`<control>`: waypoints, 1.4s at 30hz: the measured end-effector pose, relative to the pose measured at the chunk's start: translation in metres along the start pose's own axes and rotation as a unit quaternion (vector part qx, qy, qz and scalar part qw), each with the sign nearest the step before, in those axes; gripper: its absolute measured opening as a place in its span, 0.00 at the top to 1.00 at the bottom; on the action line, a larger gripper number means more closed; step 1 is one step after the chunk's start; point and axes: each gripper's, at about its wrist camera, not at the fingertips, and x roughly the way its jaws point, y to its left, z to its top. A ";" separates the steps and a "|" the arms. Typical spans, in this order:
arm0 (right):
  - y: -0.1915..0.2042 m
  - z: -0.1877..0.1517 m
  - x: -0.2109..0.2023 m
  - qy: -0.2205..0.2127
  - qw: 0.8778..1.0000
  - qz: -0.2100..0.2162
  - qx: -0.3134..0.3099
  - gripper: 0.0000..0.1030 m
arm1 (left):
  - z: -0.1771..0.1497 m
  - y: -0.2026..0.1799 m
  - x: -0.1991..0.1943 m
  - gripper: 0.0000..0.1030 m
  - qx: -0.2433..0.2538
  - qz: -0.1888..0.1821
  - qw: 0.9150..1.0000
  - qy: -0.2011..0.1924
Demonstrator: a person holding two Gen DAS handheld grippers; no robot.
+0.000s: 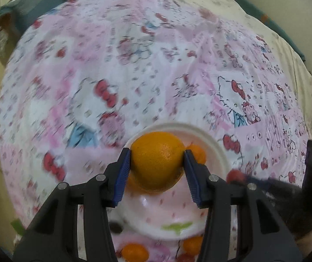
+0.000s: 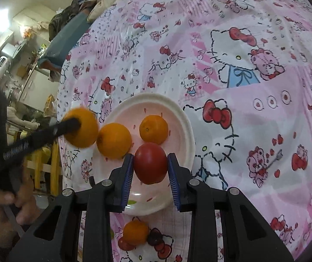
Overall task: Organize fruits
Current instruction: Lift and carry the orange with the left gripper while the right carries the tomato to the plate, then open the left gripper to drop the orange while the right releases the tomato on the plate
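Note:
My left gripper (image 1: 157, 152) is shut on a large orange (image 1: 157, 163), held just above a white plate with a pink centre (image 1: 219, 152). In the right wrist view that orange (image 2: 83, 131) hangs by the plate's left rim (image 2: 184, 118), with one left finger (image 2: 66, 126) across it. My right gripper (image 2: 151, 156) is shut on a red tomato (image 2: 150, 163) over the plate's near half. Two oranges (image 2: 114, 140) (image 2: 153, 128) lie in the plate. The tomato shows as a red blur (image 1: 235, 175) in the left wrist view.
A pink cartoon-print cloth (image 2: 254, 131) covers the table. Near the plate's front edge, an orange (image 2: 135, 232), a red fruit (image 2: 125, 244) and a dark one (image 2: 156, 238) lie on the cloth. A person's hand (image 2: 22, 196) grips the left tool. Kitchen clutter stands beyond the table's left edge.

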 end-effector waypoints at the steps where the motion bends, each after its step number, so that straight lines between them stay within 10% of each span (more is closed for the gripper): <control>1: 0.000 0.001 0.003 0.002 1.000 -0.003 -0.004 0.68 | 0.005 -0.005 0.009 0.57 0.007 0.000 1.000 0.006; 42: -0.005 0.004 0.034 0.030 0.999 -0.033 -0.014 0.68 | 0.026 -0.023 0.070 0.53 0.029 -0.009 0.998 0.060</control>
